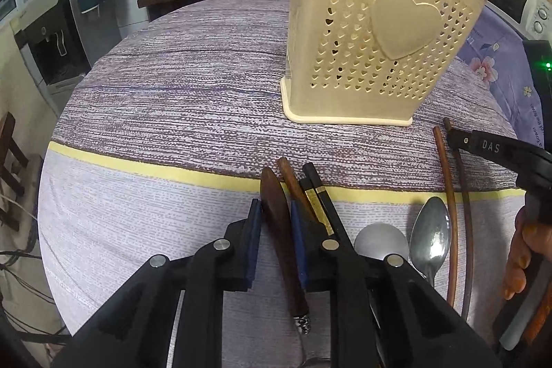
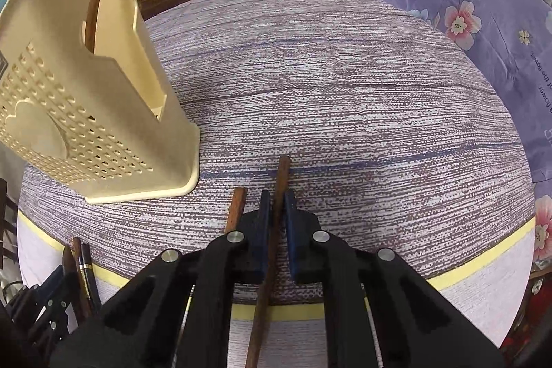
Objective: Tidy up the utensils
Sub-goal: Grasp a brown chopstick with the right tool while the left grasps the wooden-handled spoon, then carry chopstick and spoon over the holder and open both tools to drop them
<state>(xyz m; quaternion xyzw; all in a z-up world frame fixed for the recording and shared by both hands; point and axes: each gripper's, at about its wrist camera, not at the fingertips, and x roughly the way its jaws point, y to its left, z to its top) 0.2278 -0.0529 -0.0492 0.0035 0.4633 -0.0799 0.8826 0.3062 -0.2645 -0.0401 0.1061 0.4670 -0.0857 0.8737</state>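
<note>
Left gripper (image 1: 275, 212) fingers clamp brown wooden knife handle (image 1: 281, 230); right gripper (image 2: 277, 206) fingers pinch slim brown wooden chopstick (image 2: 280, 181).

The counter (image 1: 155, 99), under a striped cloth, lies bare across its left and far parts in the left wrist view; passage there is unobstructed. The cream utensil holder (image 1: 372, 37) stands upright on the far right part and blocks that side. Near the front edge, a wooden-handled utensil (image 1: 281, 240), dark chopsticks (image 1: 319, 195), two spoons (image 1: 431, 237) and two brown chopsticks (image 1: 448, 195) lie close together, with narrow gaps only. In the right wrist view, the cloth beyond and right of the holder (image 2: 86, 112) is open up to a floral fabric (image 2: 465, 16).
</note>
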